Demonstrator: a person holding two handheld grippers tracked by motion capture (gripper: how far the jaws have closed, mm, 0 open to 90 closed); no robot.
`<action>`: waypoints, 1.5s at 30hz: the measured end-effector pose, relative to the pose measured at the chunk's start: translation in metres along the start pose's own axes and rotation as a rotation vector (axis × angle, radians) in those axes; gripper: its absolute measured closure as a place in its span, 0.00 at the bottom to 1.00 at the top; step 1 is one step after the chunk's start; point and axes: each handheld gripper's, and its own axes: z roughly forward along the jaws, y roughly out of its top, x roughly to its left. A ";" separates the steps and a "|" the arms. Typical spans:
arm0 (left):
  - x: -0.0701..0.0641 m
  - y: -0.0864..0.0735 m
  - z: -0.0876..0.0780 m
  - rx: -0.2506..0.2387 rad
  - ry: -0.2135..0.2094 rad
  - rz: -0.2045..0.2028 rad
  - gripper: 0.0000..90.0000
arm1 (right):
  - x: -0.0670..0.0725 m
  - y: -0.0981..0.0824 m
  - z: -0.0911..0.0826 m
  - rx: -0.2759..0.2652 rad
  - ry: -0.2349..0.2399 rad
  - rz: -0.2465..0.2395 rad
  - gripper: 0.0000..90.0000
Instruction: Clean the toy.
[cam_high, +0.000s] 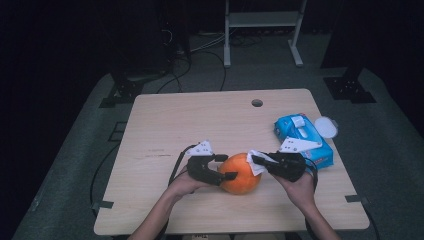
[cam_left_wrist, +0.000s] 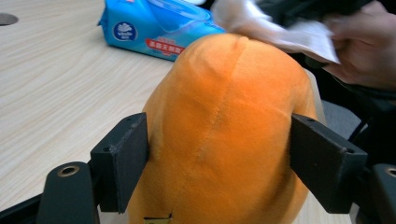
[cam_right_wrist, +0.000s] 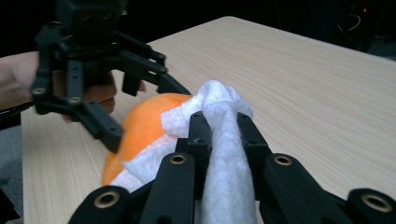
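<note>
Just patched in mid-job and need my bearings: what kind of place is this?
Probably a lab or recording studio, not a home: one bare wooden table on grey floor, black drapes around it, loose cables and a metal stand behind.

A pale wood table (cam_high: 165, 125) carries everything. Its far edge has a round hole (cam_high: 257, 103) right of centre. An orange plush (cam_high: 241, 174) sits on it near the front, about mid-width. A blue wipes pack (cam_high: 320, 150) lies at the right edge, a little farther back, with its white lid (cam_high: 326, 126) open toward the far right.
</note>
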 end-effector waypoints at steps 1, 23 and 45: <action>0.000 0.000 0.000 0.000 0.000 0.000 0.26 | 0.004 0.002 0.000 0.001 0.002 -0.014 0.87; 0.011 -0.015 0.011 0.043 -0.120 0.214 0.08 | 0.009 0.006 0.011 0.011 0.013 -0.048 0.87; -0.016 0.031 -0.025 -0.109 -0.035 0.273 0.42 | 0.004 0.021 -0.015 -0.123 0.000 0.006 0.88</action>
